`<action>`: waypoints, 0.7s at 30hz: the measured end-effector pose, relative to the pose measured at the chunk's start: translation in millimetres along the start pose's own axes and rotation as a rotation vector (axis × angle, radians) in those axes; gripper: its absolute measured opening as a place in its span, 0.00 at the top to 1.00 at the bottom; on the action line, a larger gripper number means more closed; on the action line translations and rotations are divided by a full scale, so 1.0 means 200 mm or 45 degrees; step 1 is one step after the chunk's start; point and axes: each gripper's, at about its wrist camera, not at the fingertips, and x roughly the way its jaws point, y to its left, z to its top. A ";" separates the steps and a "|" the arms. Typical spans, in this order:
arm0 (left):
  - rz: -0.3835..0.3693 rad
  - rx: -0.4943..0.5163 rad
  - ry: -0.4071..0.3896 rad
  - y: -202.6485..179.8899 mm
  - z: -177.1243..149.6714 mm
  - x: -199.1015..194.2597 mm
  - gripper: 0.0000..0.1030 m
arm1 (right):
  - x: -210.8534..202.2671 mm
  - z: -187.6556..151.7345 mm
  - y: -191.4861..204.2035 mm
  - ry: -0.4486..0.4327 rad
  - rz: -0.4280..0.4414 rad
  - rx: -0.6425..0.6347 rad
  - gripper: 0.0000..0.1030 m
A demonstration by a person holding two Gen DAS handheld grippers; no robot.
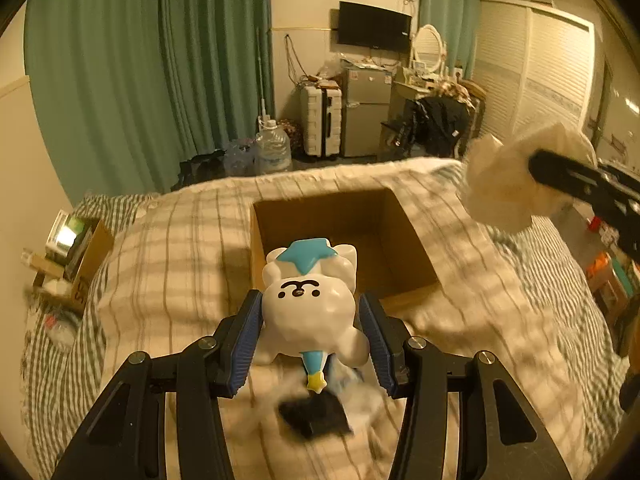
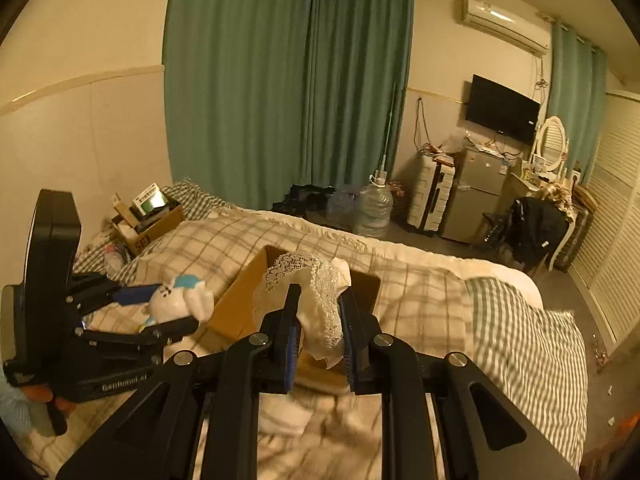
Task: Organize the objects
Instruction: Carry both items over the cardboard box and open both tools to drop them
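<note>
Fingers, left wrist view: my left fingers (image 1: pixel 312 322) clamp the white bear figurine (image 1: pixel 310 300), above the bed (image 1: pixel 160 248) near the open cardboard box (image 1: pixel 412 248).
Fingers, right wrist view: my right fingers (image 2: pixel 320 320) pinch the lace cloth (image 2: pixel 316 292) over that box (image 2: pixel 236 308).

White bear toy (image 1: pixel 310 304), lace cloth (image 2: pixel 316 300), open box (image 1: pixel 344 240)

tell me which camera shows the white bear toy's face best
The left wrist view. The white bear toy sits centred between the left gripper fingers, upside down, eyes and nose plain. The right wrist view shows the toy small and side-on at the left, its face barely readable.
</note>
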 end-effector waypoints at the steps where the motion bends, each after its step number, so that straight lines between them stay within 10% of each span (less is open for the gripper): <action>1: 0.008 0.000 0.002 0.02 0.03 0.03 0.51 | 0.05 0.03 -0.01 0.008 0.003 -0.003 0.83; 21: -0.014 0.098 0.075 0.04 0.13 0.87 0.49 | 1.14 -0.17 -0.19 0.275 0.030 0.024 0.89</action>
